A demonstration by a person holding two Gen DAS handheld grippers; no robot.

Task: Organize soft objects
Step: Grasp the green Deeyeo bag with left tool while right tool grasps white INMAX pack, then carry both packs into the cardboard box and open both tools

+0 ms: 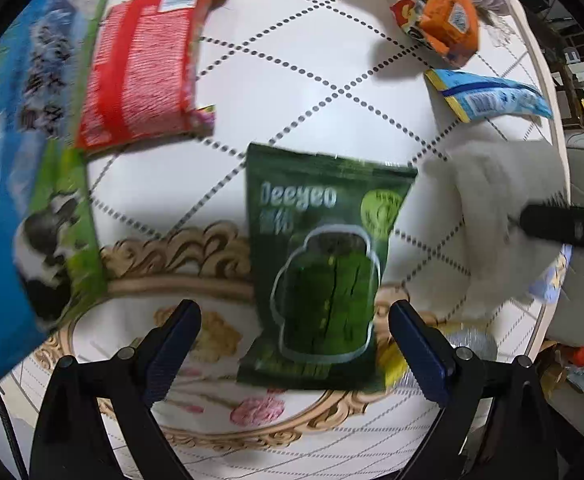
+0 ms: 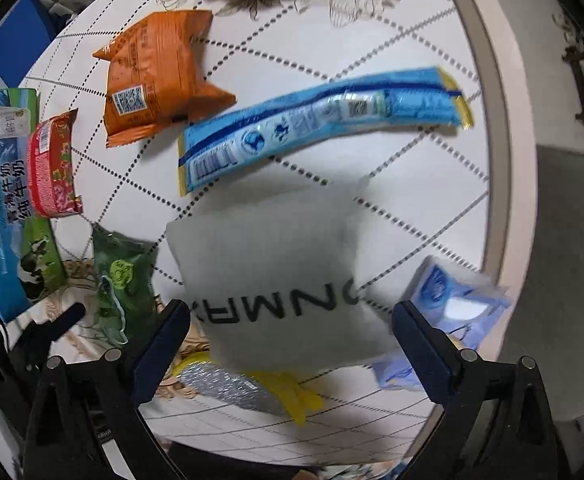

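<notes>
left tool (image 1: 294,344) points nearly straight down over the bench (image 1: 292,92), jaws spread wide w/ nothing pinched. the near end of the green snack pack (image 1: 316,264) lies between the two fingers, flat on the bench, pads not touching it. left of it, further off, a red packet (image 1: 139,72) lies flat; a big blue-green milk carton (image 1: 23,152) fills the far left edge. far right there's an orange packet (image 1: 432,12), puffy, and just nearer than that a long blue packet (image 1: 488,96). a white pillow pack (image 1: 504,208) sits right of the green pack, just beside it, w/ one black finger of the other tool showing over it.

right tool (image 2: 292,344) also aims down, jaws spread, empty. it hangs over the white pillow pack w/ black lettering; pads not on it as far as i can tell, view is a bit blurred. a silver-yellow packet (image 2: 243,390) pokes out under the pillow's near edge. a light blue pouch (image 2: 456,300) lies right of the pillow, near the bench rim, just past the right finger. long blue packet lies across just beyond the pillow, orange packet further left of that. green pack, red packet & carton line the left side.
</notes>
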